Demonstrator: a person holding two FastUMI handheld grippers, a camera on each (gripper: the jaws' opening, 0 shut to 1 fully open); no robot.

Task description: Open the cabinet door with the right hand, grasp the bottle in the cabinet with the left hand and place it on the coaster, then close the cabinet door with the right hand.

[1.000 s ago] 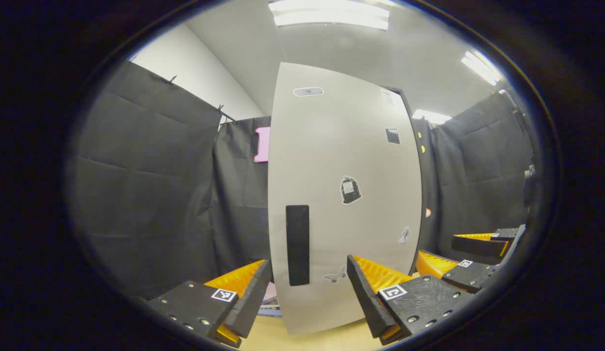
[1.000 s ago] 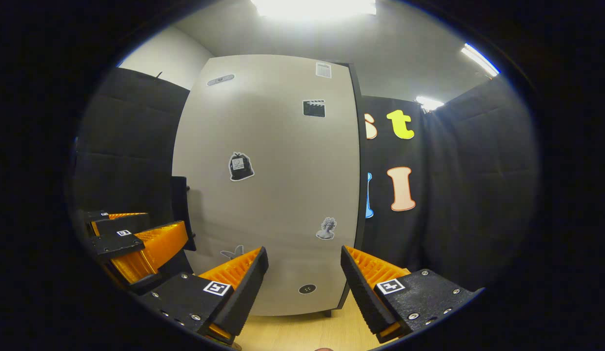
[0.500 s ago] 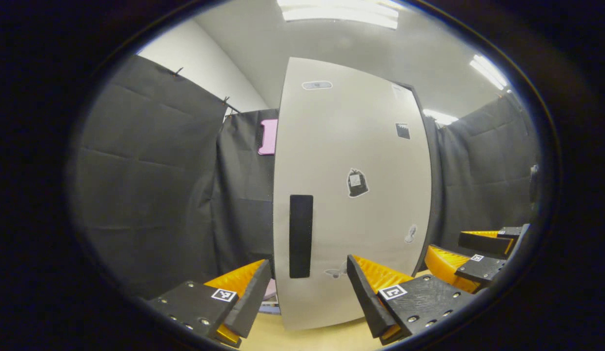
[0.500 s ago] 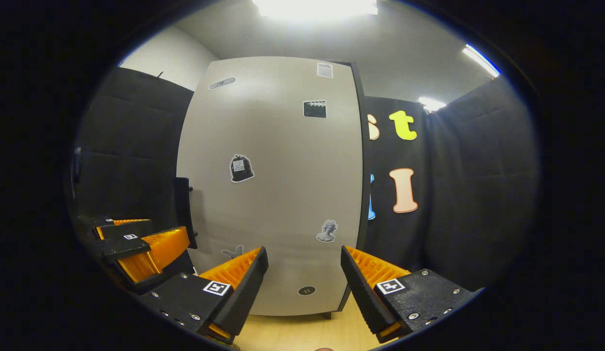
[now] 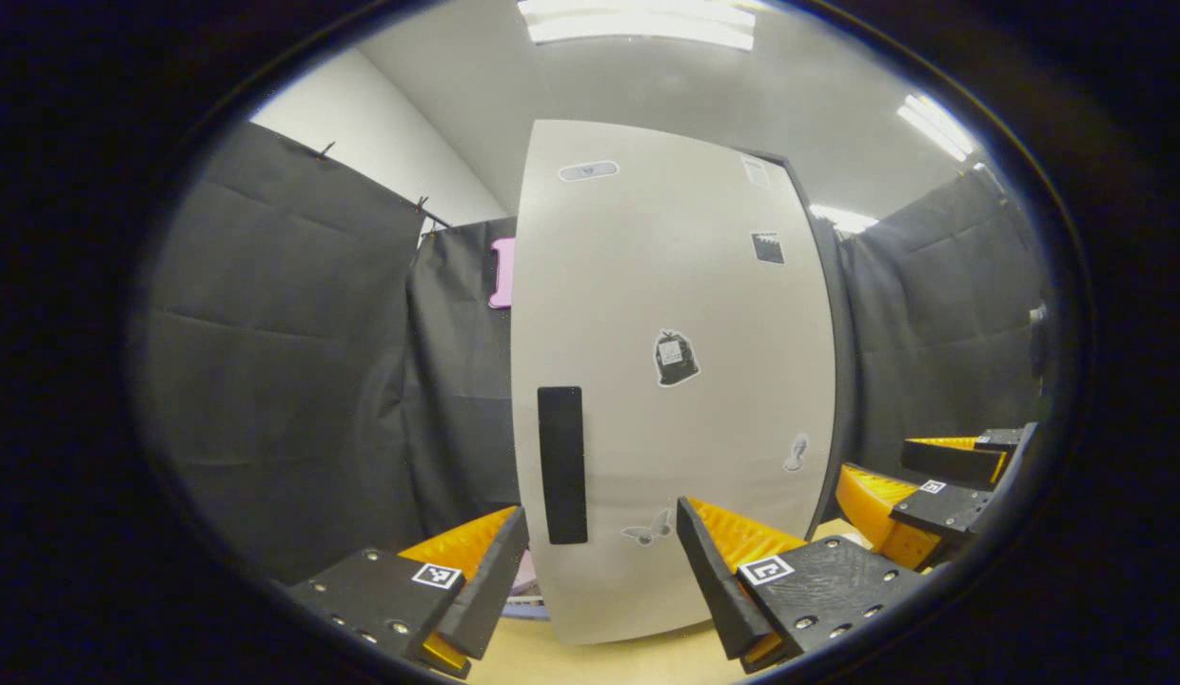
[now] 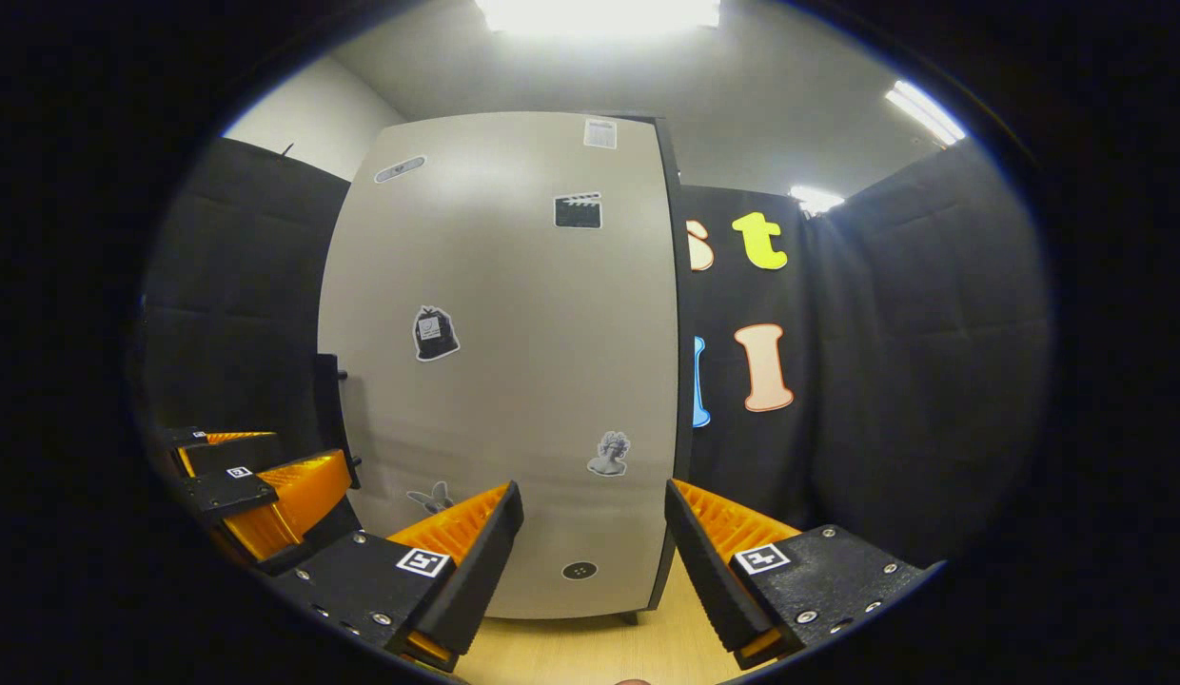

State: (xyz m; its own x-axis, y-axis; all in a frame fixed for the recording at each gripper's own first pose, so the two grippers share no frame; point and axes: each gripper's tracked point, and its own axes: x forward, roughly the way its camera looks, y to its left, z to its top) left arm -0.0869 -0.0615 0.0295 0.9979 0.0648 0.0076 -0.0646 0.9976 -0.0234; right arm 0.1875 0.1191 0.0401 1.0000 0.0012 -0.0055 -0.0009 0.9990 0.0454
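Cabinet door (image 5: 676, 381) shut, standing on desk (image 6: 590, 652); bottle presumably behind it, unseen. Left gripper (image 5: 599, 571) and right gripper (image 6: 590, 552): jaws released, gripping nothing. Door looks stiff, smooth; best hold judged the dark handle (image 5: 561, 464) at its edge.

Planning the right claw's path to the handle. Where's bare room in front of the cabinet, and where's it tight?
Bare strip of wooden tabletop in front of the closed cabinet door, between the open right claw fingers. Tight at the black handle on the door's left edge: the open left claw sits right there, with something pink and purple low beside it.
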